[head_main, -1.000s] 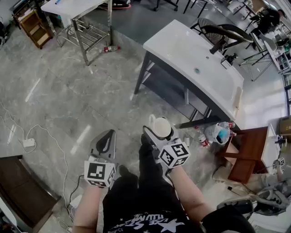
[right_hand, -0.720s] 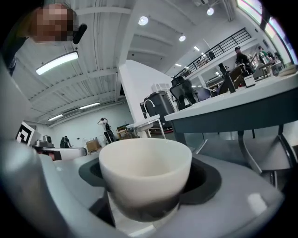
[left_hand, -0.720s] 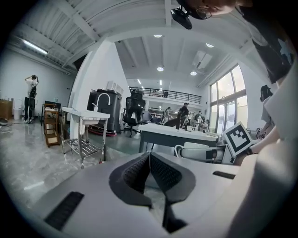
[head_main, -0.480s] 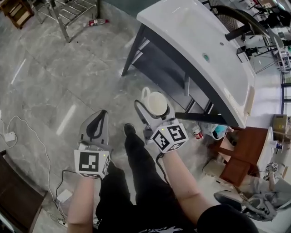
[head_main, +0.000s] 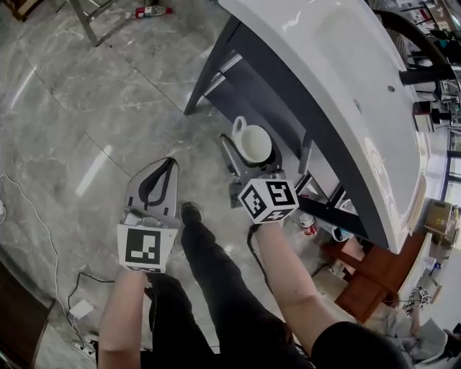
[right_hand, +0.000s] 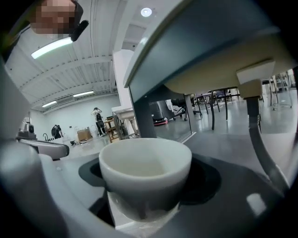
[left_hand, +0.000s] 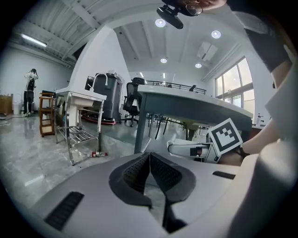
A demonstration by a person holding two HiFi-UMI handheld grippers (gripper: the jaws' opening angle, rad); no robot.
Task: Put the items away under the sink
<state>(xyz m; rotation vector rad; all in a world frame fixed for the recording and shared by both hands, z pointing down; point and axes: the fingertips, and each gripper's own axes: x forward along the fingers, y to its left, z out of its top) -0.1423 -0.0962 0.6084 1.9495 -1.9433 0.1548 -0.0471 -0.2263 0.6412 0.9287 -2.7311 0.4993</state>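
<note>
A white cup (head_main: 257, 142) with a small handle sits upright between the jaws of my right gripper (head_main: 251, 155), which is shut on it. In the right gripper view the cup (right_hand: 145, 174) fills the middle, with the underside of the sink's basin above it. The cup hangs just in front of the dark sink cabinet (head_main: 248, 94), below the white sink top (head_main: 324, 79). My left gripper (head_main: 169, 163) is to the left over the floor, shut and holding nothing. In the left gripper view its pads (left_hand: 139, 169) meet at the tip.
A dark shelf (head_main: 238, 108) runs under the sink between dark legs (head_main: 205, 72). Bottles (head_main: 307, 223) and a wooden stool (head_main: 360, 281) stand at the right. A red-and-white bottle (head_main: 150, 11) lies on the grey marble floor by a metal rack. My legs and a shoe (head_main: 191, 212) are below the grippers.
Both grippers have come lower and closer to the sink cabinet. The cup stays in the right gripper. The sink now fills more of the head view.
</note>
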